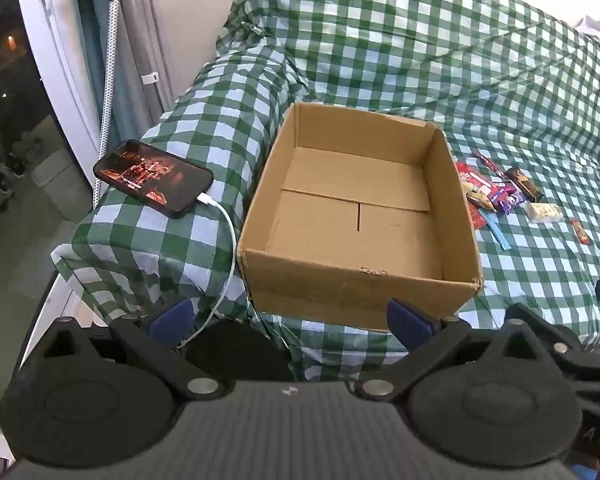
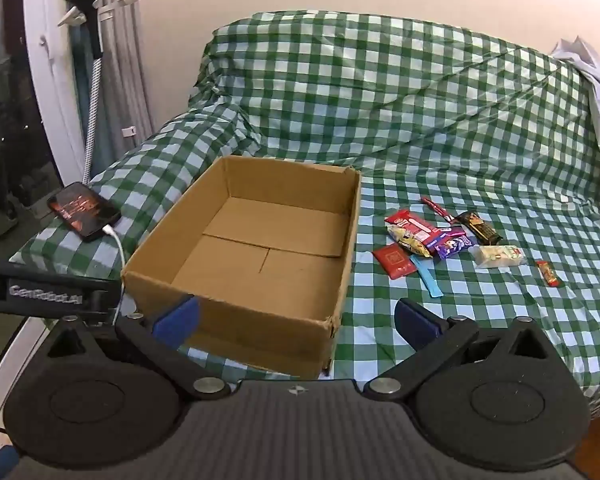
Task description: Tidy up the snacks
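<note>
Snacks (image 2: 452,240) lie right of the empty box (image 2: 236,300), nearer the right gripper (image 2: 296,316) (both grippers spread wide, holding nothing)

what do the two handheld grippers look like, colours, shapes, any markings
Both match: the left gripper and right gripper each have a ribbed dark grey body with a small pale logo, two round black discs, black linkage arms with silver pins, and blue fingertip pads. In the right wrist view, the left gripper's black side reads "GenRobot.AI". No sleeves show.
</note>
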Demonstrator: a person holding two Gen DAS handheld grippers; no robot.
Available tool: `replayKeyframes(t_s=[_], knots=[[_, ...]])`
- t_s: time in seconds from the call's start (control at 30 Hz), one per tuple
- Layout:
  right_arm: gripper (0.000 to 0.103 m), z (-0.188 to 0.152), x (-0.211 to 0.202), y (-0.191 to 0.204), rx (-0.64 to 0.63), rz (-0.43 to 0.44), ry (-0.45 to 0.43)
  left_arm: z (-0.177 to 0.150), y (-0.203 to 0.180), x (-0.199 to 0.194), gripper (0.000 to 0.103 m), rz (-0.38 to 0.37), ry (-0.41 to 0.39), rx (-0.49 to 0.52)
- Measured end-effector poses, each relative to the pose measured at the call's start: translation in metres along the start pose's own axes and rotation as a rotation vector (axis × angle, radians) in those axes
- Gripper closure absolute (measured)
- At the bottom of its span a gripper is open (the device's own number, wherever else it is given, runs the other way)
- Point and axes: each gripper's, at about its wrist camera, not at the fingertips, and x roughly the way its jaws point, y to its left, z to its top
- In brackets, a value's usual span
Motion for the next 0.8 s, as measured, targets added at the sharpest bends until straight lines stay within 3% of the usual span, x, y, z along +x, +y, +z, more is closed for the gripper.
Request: replayKeyframes(t_s=[0.3, 0.37, 0.4, 0.8], knots=[[0.0, -0.001, -0.002, 0.001, 0.009, -0.022, -0.029, -0.004, -0.005, 0.006, 0.0, 0.002, 0.002, 0.011], [0.0, -0.002, -0.001, 0.003, 0.001, -0.014, -0.031, -0.007, -0.001, 0.001, 0.0, -0.007, -0.032, 0.011], [0.0, -0.002, -0.001, 0.003, -0.004, -0.013, -0.031, -0.001, -0.001, 0.008, 0.0, -0.016, 0.004, 0.008], [0.0, -0.005, 0.004, 0.006, -0.002, -0.004, -0.004, -0.003, 0.001, 0.017, 0.0, -0.056, 0.011, -0.006]])
